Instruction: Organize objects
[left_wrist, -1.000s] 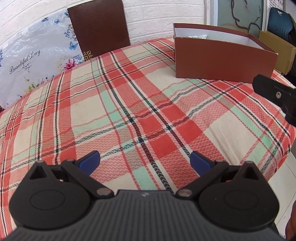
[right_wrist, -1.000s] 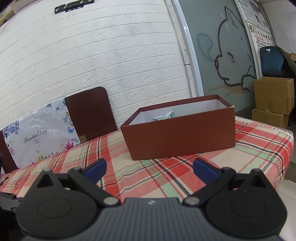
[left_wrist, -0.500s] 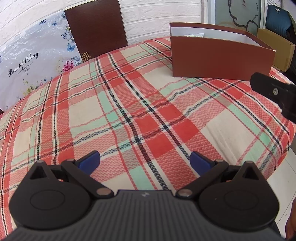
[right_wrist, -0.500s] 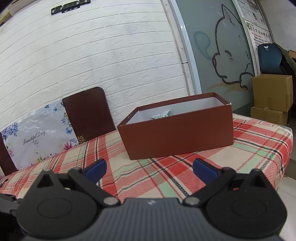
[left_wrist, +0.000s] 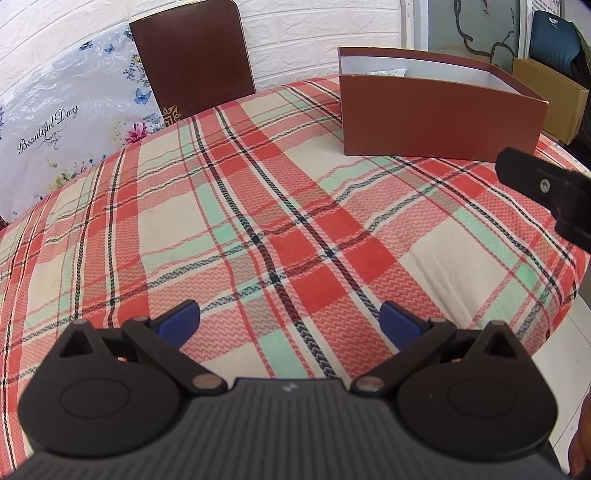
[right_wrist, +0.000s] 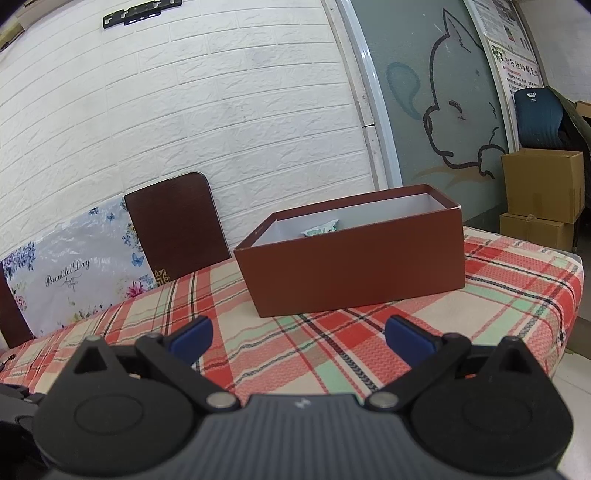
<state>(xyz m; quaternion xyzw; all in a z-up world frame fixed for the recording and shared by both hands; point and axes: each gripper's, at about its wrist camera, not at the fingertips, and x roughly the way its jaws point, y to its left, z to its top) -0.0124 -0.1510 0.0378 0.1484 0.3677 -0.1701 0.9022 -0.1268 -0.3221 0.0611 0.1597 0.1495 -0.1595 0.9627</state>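
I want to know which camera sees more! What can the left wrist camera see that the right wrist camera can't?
Only the left wrist view shows the other tool's black edge poking in and a wide stretch of bare plaid cloth. Only the right wrist view shows the cat drawing, the black wall bracket and stacked cardboard boxes. Both show the open brown box with a pale packet inside, the brown chair and flowered bag.

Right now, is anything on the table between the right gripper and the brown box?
Nothing visible does. The right gripper is open and empty, and only bare plaid tablecloth lies between it and the box. The box is open-topped, with a packet already inside.
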